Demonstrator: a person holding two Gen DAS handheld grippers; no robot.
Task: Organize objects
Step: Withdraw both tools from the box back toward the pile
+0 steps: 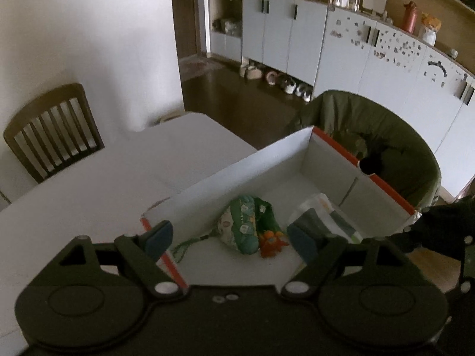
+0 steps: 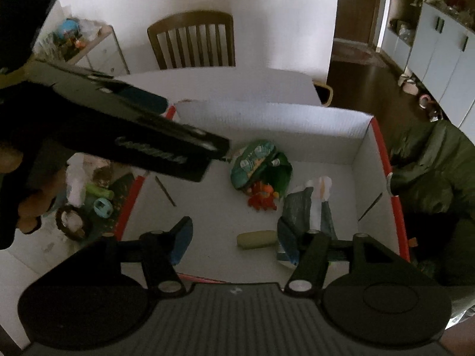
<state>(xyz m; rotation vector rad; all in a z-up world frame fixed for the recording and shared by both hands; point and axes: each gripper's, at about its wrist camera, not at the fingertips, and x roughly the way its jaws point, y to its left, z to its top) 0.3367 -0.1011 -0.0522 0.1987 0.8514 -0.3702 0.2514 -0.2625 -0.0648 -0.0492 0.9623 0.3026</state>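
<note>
Both tongs hung spread and empty above the white box (image 2: 297, 124). Beyond the right gripper (image 2: 234, 238) lay a green pouch (image 2: 258, 160) and pale tube (image 2: 256, 238), already boxed. Clutter (image 2: 89, 201) left of the left gripper (image 1: 228, 235) looked unsorted.

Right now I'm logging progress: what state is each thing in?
White cardboard box with red rim: open-topped.
Green patterned fabric toy: lying inside box.
Pale green cylinder: lying on its side inside box.
Left gripper: open, empty.
Right gripper: open, empty.
</note>
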